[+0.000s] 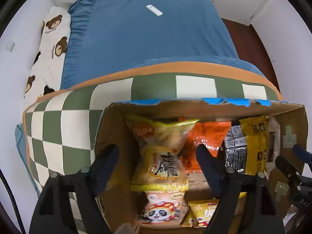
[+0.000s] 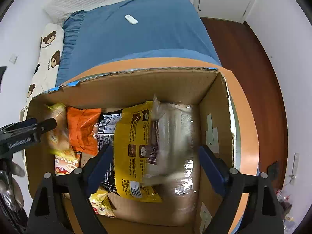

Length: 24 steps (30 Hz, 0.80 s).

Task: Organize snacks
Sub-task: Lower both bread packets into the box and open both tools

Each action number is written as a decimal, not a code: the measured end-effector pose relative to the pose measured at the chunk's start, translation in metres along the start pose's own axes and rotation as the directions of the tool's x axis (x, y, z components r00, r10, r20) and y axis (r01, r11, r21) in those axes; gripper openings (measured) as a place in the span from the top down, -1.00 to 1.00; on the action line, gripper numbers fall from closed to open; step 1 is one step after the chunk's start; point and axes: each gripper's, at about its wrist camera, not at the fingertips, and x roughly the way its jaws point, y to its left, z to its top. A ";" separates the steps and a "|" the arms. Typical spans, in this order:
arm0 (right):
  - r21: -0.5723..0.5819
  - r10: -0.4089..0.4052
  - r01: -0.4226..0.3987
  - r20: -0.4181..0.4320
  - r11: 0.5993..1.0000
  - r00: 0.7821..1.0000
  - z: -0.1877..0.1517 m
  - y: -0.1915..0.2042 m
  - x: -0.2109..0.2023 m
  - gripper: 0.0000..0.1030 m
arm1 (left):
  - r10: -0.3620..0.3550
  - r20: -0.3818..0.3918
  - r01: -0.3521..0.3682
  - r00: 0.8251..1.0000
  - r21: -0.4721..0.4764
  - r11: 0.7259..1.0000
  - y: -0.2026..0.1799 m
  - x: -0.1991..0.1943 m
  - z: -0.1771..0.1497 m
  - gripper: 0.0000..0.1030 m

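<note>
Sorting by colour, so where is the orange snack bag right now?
The orange snack bag lies inside the cardboard box near its far wall, left of centre, between a yellow packet and a black packet.

The room is evenly and softly bright, with no hard shadows on the blue bedsheet [image 1: 152, 39] and no lamp in sight. Both fisheye views bend hard at the rim, curving walls and bed edge, with black corners. Inside the cardboard box [image 2: 136, 85] it is dimmer. The yellow snack bag [image 1: 161, 152] is smeared with motion blur, and so is the clear plastic pack [image 2: 175, 136], whose wrap throws small white glints. Black gripper frames close to the lens look soft and dark
</note>
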 end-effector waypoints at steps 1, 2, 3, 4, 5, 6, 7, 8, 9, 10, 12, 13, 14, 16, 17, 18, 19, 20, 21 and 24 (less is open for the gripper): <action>0.000 0.005 -0.005 -0.002 1.000 1.000 0.003 0.001 0.001 -0.83 | -0.002 0.005 0.002 1.000 0.009 1.000 -0.003 -0.002 0.000 -0.77; 0.000 0.005 -0.005 -0.001 1.000 1.000 0.004 0.002 0.003 -0.83 | -0.006 0.009 0.006 1.000 0.013 1.000 -0.005 -0.004 0.000 -0.77; -0.002 0.003 -0.003 -0.001 1.000 1.000 0.006 0.003 0.004 -0.83 | -0.009 0.010 0.009 1.000 0.011 1.000 -0.005 -0.004 0.000 -0.77; -0.003 0.003 -0.003 0.000 1.000 1.000 0.006 0.004 0.005 -0.83 | -0.025 0.011 0.025 1.000 0.009 1.000 -0.006 -0.006 -0.002 -0.77; -0.002 0.004 -0.004 0.001 1.000 1.000 0.006 0.005 0.006 -0.83 | -0.035 0.009 0.035 0.999 0.008 0.999 -0.007 -0.007 -0.002 -0.77; -0.003 0.007 -0.007 -0.001 1.000 1.000 0.005 0.007 0.007 -0.83 | -0.040 0.010 0.040 0.999 0.006 0.999 -0.007 -0.008 -0.004 -0.77; -0.002 0.009 -0.009 -0.003 1.000 1.000 0.003 0.009 0.008 -0.83 | -0.044 0.012 0.044 0.999 0.003 0.999 -0.008 -0.009 -0.006 -0.77; 0.000 0.012 -0.012 -0.004 1.000 1.000 -0.001 0.008 0.007 -0.83 | -0.051 0.010 0.051 0.999 0.000 0.999 -0.009 -0.009 -0.009 -0.77; 0.001 0.018 -0.018 -0.007 1.000 1.000 -0.005 0.009 0.007 -0.83 | -0.059 0.007 0.059 0.998 -0.003 0.998 -0.010 -0.010 -0.012 -0.77; 0.003 0.022 -0.022 -0.009 1.000 1.000 -0.009 0.009 0.007 -0.83 | -0.064 0.005 0.065 0.998 -0.006 0.998 -0.010 -0.010 -0.015 -0.77; 0.009 0.027 -0.027 -0.006 1.000 1.000 -0.020 0.010 0.003 -0.83 | -0.075 0.011 0.075 0.997 -0.012 0.997 -0.012 -0.013 -0.023 -0.77; 0.009 0.030 -0.029 -0.004 1.000 1.000 -0.022 0.010 0.002 -0.83 | -0.077 0.016 0.077 0.997 -0.010 0.997 -0.013 -0.015 -0.027 -0.77; 0.011 0.033 -0.033 0.000 0.999 0.999 -0.026 0.010 0.001 -0.83 | -0.077 0.024 0.077 0.997 -0.009 0.997 -0.014 -0.018 -0.032 -0.77; 0.012 0.040 -0.040 0.012 0.999 0.999 -0.033 0.010 -0.005 -0.83 | -0.080 0.042 0.080 0.996 -0.007 0.997 -0.016 -0.025 -0.041 -0.77; 0.013 0.042 -0.042 0.020 0.999 0.999 -0.037 0.010 -0.008 -0.83 | -0.081 0.055 0.082 0.995 -0.006 0.997 -0.017 -0.030 -0.047 -0.77; 0.014 0.044 -0.045 0.032 0.999 0.999 -0.042 0.010 -0.013 -0.83 | -0.080 0.068 0.081 0.994 -0.007 0.997 -0.018 -0.035 -0.052 -0.77; 0.013 0.047 -0.048 0.041 0.999 0.998 -0.047 0.010 -0.018 -0.83 | -0.080 0.087 0.080 0.993 -0.005 0.997 -0.019 -0.041 -0.058 -0.77; 0.012 0.049 -0.050 0.049 0.999 0.998 -0.052 0.011 -0.022 -0.83 | -0.078 0.102 0.078 0.992 -0.003 0.997 -0.021 -0.046 -0.063 -0.77; 0.010 0.052 -0.053 0.061 0.999 0.997 -0.057 0.011 -0.027 -0.83 | -0.074 0.121 0.075 0.990 -0.003 0.997 -0.021 -0.052 -0.070 -0.77; -0.003 0.053 -0.053 0.097 0.999 0.994 -0.074 0.016 -0.043 -0.83 | -0.068 0.175 0.068 0.982 0.002 0.998 -0.024 -0.071 -0.088 -0.77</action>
